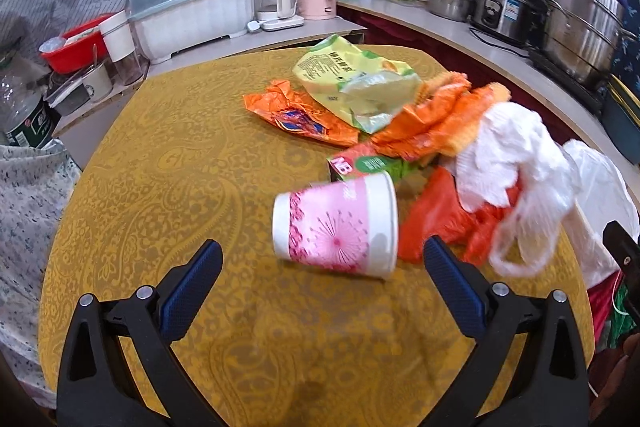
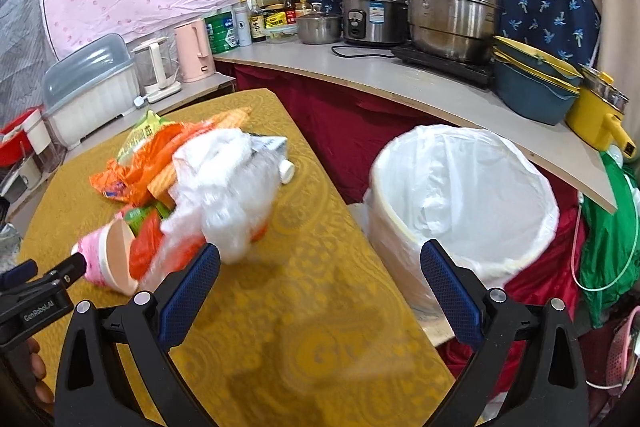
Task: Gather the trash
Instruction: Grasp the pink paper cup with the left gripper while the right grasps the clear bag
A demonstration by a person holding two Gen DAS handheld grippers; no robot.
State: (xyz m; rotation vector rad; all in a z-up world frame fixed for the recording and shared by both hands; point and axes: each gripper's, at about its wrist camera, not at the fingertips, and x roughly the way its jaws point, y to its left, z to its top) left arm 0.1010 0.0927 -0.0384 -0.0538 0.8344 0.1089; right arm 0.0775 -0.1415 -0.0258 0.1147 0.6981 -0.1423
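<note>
The left gripper (image 1: 322, 259) is hovering low over the near part of the table (image 1: 168, 187), its jaws standing wide apart and gripping nothing. The right gripper (image 2: 320, 263) is likewise spread wide and empty, straddling the table's right edge, with one finger over the cloth and the other over the trash bin (image 2: 520, 163).

The paper cup (image 1: 336, 223) is lying on its side just ahead of the left gripper, slightly right of the midline between the fingers. Its long axis is running roughly left to right across the gripper's line of approach, rim pointing right. The left gripper is the nearer tool; the right gripper is standing further off, toward the bin. The cup appears slightly blurred, so whether it is at rest cannot be told.

Just beyond and right of the cup, the remaining trash is heaped toward the table's right edge: a red plastic bag (image 1: 436, 223), a white plastic bag (image 1: 532, 219), crumpled white tissue (image 1: 500, 155), a small green carton (image 1: 364, 165), orange wrappers (image 1: 304, 115) and, furthest back, a yellow-green snack bag (image 1: 352, 79).

The lined bin is standing on the floor just beside the table's right edge.

Judgement: with the jaws this wide, a forward advance should bracket the cup across its length, or a turn of the wrist across its diameter.
</note>
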